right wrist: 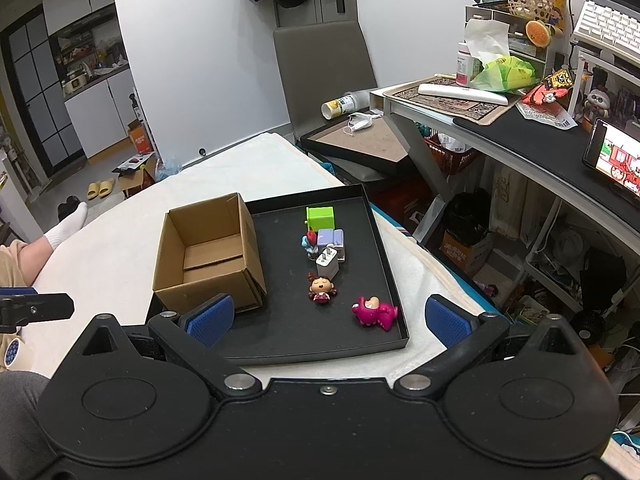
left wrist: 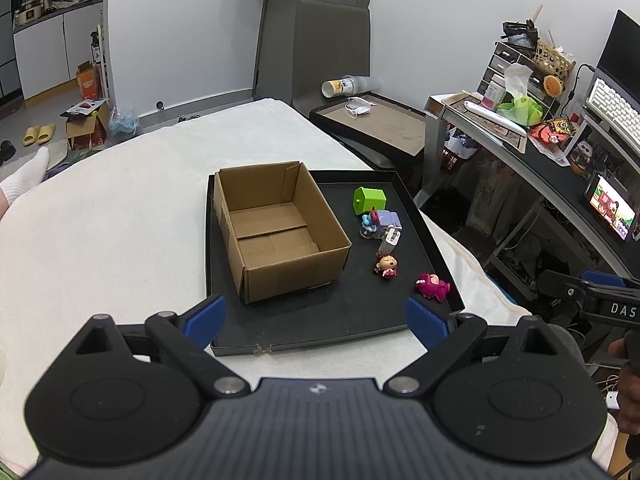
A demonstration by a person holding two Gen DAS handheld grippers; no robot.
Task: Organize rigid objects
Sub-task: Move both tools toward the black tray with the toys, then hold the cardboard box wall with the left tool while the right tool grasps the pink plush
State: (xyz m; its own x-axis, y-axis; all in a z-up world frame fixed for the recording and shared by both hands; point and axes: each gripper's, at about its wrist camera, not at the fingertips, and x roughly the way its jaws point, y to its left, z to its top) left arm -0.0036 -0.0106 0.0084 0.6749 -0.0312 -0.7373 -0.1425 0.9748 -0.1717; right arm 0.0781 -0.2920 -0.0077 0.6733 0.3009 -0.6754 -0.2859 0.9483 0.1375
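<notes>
An empty cardboard box [left wrist: 276, 232] [right wrist: 208, 256] stands on the left part of a black tray [left wrist: 348, 312] [right wrist: 280, 332]. To its right on the tray lie a green block [left wrist: 369, 199] [right wrist: 320, 218], a purple block [left wrist: 388, 220] [right wrist: 332, 237], a small blue-and-red figure [left wrist: 367, 226] [right wrist: 309, 245], a white charger [left wrist: 390, 240] [right wrist: 328, 265], a brown-haired doll figure [left wrist: 386, 265] [right wrist: 321, 288] and a pink toy [left wrist: 433, 286] [right wrist: 374, 312]. My left gripper [left wrist: 316, 322] is open and empty above the tray's near edge. My right gripper [right wrist: 330, 320] is open and empty, near the pink toy.
The tray rests on a white cloth-covered surface [left wrist: 120, 220] [right wrist: 100, 248]. A second tray with a face mask [left wrist: 372, 124] [right wrist: 360, 136] sits on a chair behind. A cluttered desk [left wrist: 540, 148] [right wrist: 520, 120] stands to the right. A person's socked foot [right wrist: 66, 226] is at the left.
</notes>
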